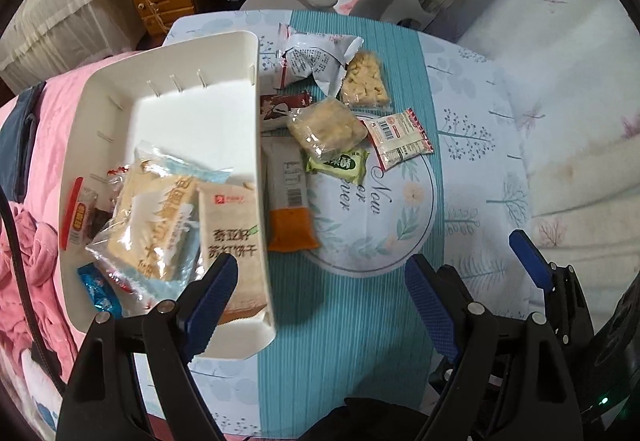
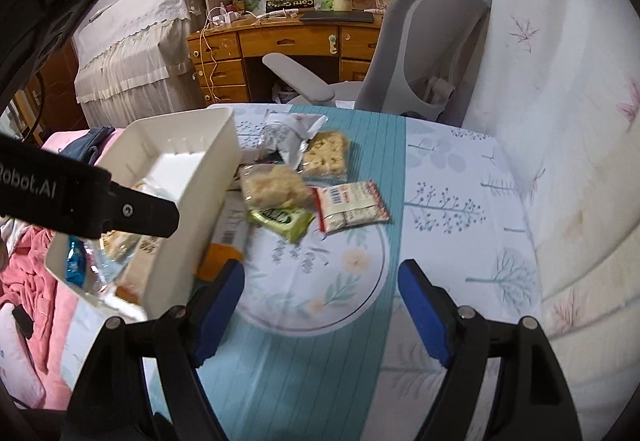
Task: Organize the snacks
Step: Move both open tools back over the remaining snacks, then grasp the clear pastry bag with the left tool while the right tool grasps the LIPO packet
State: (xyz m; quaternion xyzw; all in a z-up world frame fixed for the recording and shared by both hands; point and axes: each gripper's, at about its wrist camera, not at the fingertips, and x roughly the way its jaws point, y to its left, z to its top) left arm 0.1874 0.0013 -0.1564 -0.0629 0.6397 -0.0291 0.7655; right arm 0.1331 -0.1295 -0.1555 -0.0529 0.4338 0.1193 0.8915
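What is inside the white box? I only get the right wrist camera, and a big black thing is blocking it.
Observer: The left wrist view looks down into the white box. A beige cracker pack lies at its near end.
Operator: Is there anything else in there?
Observer: Yes. A clear-wrapped biscuit pack lies right beside the crackers.
Operator: Any candy?
Observer: A small blue candy sits in the near corner. The far half of the box floor is bare.
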